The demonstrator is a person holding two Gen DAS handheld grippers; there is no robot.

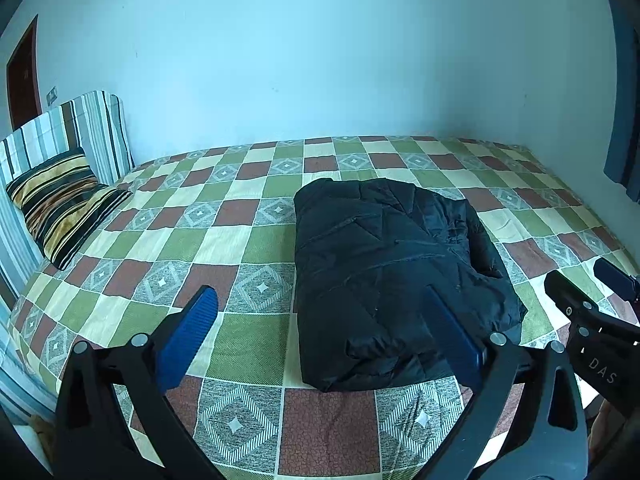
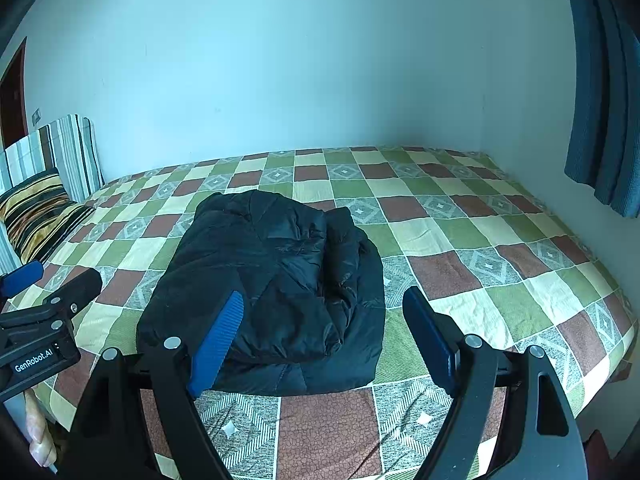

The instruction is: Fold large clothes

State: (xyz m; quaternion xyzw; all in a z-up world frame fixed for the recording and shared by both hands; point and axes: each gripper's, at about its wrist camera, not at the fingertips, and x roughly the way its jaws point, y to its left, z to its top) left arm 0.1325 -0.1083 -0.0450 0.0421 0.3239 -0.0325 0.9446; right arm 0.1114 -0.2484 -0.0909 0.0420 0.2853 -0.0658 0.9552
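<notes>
Bedroom, pale wall (image 1: 320, 60); bed with checked quilt (image 1: 248, 240) in green, cream and rust. Left gripper (image 1: 320, 312): blue-padded fingers spread wide, released, holding nothing, raised above the quilt's near edge. Right gripper (image 2: 324, 320): likewise spread and unloaded, raised beside it. Black puffer jacket (image 2: 272, 280): folded into a compact bundle, lying mid-quilt just beyond both grippers. Striped pillow (image 1: 60, 204): far left, against striped headboard (image 1: 80, 128). Blue curtain (image 2: 600, 100): right.
</notes>
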